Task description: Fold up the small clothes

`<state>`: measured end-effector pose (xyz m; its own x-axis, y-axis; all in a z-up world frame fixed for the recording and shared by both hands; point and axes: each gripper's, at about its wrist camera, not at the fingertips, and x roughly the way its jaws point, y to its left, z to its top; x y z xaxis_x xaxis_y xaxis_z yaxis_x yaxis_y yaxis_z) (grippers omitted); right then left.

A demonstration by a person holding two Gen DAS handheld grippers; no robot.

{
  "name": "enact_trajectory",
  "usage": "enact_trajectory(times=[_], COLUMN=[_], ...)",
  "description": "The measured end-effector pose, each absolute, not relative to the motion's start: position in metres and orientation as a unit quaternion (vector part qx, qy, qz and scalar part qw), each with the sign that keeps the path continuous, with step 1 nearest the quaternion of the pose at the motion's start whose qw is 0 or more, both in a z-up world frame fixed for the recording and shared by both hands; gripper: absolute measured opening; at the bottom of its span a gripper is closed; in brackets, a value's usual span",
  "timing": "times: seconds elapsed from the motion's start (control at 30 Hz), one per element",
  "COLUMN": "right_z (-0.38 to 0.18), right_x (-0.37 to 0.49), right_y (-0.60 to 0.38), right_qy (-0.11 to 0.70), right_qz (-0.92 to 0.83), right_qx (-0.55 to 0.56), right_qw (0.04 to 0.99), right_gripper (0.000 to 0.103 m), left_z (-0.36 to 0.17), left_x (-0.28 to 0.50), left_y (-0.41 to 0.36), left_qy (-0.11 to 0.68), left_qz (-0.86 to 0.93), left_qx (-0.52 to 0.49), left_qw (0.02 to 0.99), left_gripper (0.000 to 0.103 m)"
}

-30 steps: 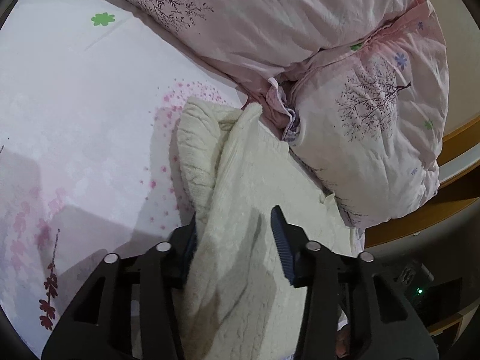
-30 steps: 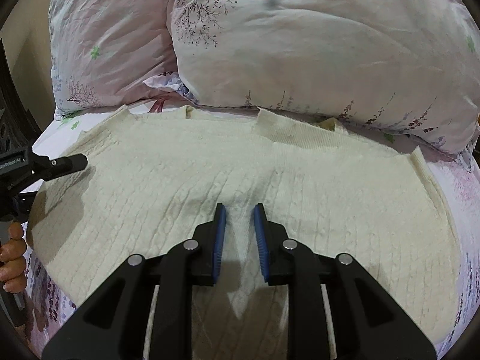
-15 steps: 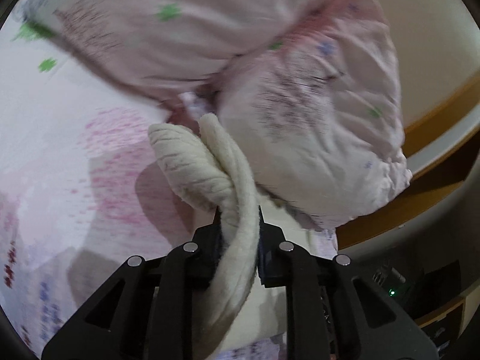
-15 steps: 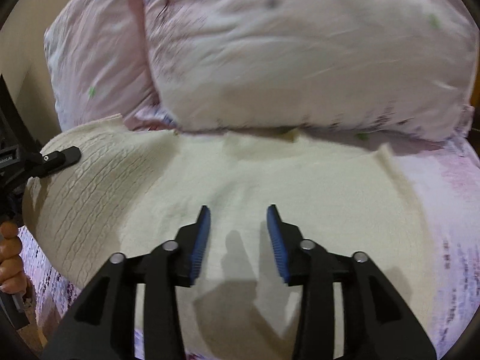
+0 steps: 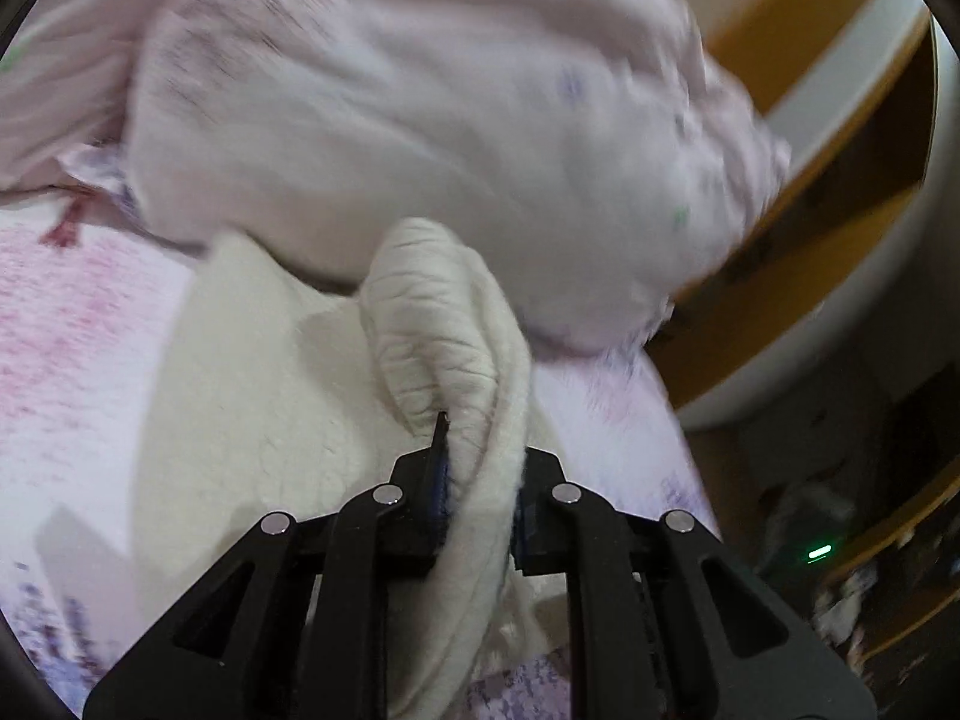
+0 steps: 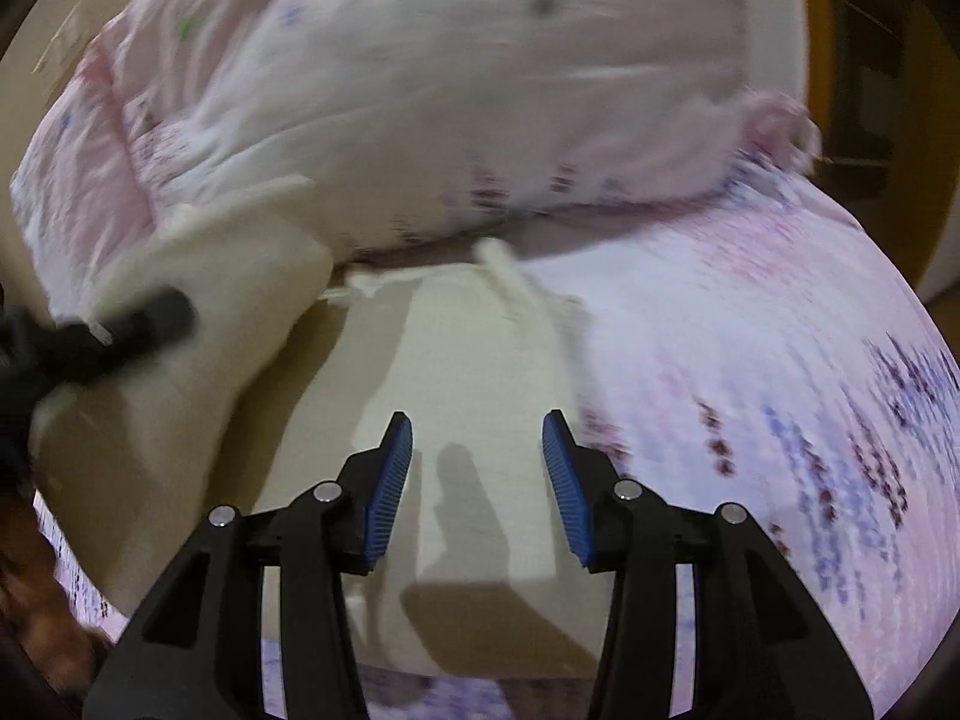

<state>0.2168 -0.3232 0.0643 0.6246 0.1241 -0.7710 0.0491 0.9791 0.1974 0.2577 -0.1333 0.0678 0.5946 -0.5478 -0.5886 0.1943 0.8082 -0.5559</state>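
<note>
While blurred, left tongs [image 5: 477, 480] closing on cream sweater [image 5: 444, 348], right tongs [image 6: 477, 474] apart.

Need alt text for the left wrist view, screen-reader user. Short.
The left gripper has its jaws clamped on a bunched fold of the cream knitted sweater, lifting it above the rest of the garment spread on the pink floral bedsheet. A blurred pink floral pillow fills the upper frame, with a wooden bed frame at right.

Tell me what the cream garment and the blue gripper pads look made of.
Cream garment: looks like soft knit, matte, with raised ribbed rows; the fibre is unclear. Blue pads: probably rubber or soft plastic, with fine ridges across their faces.
</note>
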Motion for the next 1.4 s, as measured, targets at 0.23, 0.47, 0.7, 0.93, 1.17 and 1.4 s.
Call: enact_trajectory(times=[0.23,0.47,0.7,0.93,1.17,1.4], right_z=[0.060,0.074,0.056,0.040,0.055,0.081], right_x=[0.211,0.210,0.233,0.256,0.270,0.270], right_y=[-0.365,-0.368,-0.340,-0.327,-0.302,-0.311], right_qy=[0.433,0.433,0.487,0.498,0.467,0.433], right_qz=[-0.014,0.071,0.154,0.131,0.129,0.059], right_qx=[0.132,0.218,0.294,0.293,0.211,0.131], right_qw=[0.891,0.872,0.808,0.805,0.849,0.890], right_gripper=[0.046,0.057,0.059,0.052,0.019,0.019], left_z=[0.056,0.098,0.058,0.036,0.034,0.034], left_x=[0.251,0.220,0.238,0.243,0.241,0.234], left_y=[-0.171,-0.084,-0.030,-0.051,-0.053,-0.052], left_qy=[0.417,0.327,0.390,0.427,0.428,0.418], left_qz=[-0.290,-0.294,-0.159,-0.173,-0.194,-0.216], left_qx=[-0.187,-0.235,-0.237,-0.217,-0.229,-0.231], left_qw=[0.841,0.867,0.875,0.861,0.853,0.852], left_gripper=[0.018,0.074,0.076,0.077,0.085,0.085])
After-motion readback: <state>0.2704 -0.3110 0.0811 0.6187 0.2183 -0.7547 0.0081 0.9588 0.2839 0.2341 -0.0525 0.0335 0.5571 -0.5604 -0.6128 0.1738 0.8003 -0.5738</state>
